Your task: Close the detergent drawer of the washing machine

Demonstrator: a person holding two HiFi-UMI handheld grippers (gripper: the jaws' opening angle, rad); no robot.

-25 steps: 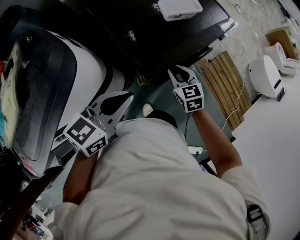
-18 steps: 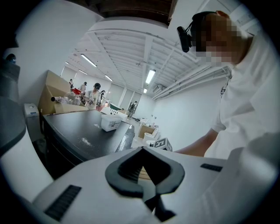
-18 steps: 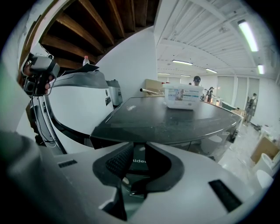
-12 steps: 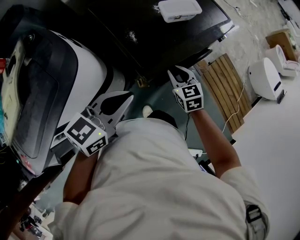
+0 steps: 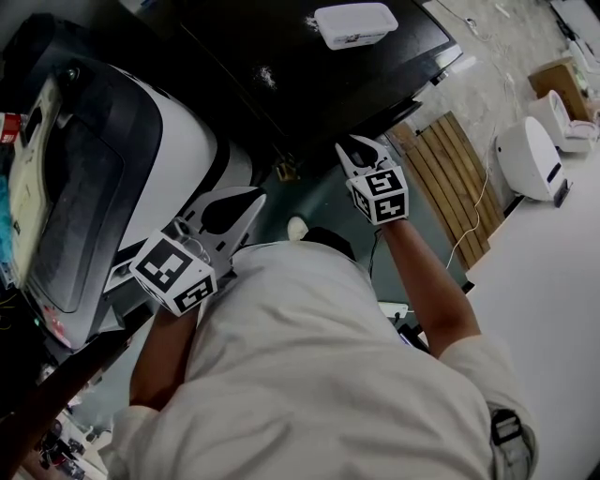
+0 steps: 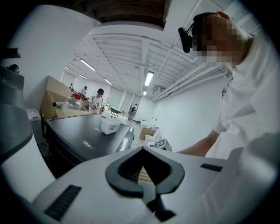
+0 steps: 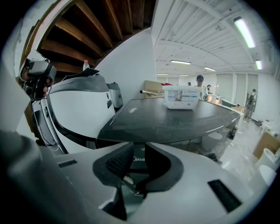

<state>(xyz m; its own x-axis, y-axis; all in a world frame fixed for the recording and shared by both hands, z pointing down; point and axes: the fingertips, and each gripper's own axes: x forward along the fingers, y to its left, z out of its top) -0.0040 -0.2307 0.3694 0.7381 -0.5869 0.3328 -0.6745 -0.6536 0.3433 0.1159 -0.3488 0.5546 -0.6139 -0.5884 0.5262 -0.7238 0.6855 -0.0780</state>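
The white washing machine (image 5: 183, 141) with its dark lid stands at the left, and its white side (image 7: 78, 109) fills the left of the right gripper view. I cannot make out the detergent drawer with certainty. My left gripper (image 5: 259, 195) hovers beside the machine's front, its tips meeting, with nothing in it; in the left gripper view the left gripper (image 6: 142, 147) points away over the black table. My right gripper (image 5: 354, 142) is held in front of the table edge. The right gripper (image 7: 139, 146) has a narrow gap between its jaws and holds nothing.
A black table (image 5: 309, 66) runs beside the machine and carries a white plastic box (image 5: 354, 21). To the right lie a wooden slatted board (image 5: 455, 173) and a white appliance (image 5: 530, 155) on the floor. The person's white shirt (image 5: 319, 375) hides the area below the grippers.
The head view has drifted slightly. Both grippers keep their places and their jaws look unchanged.
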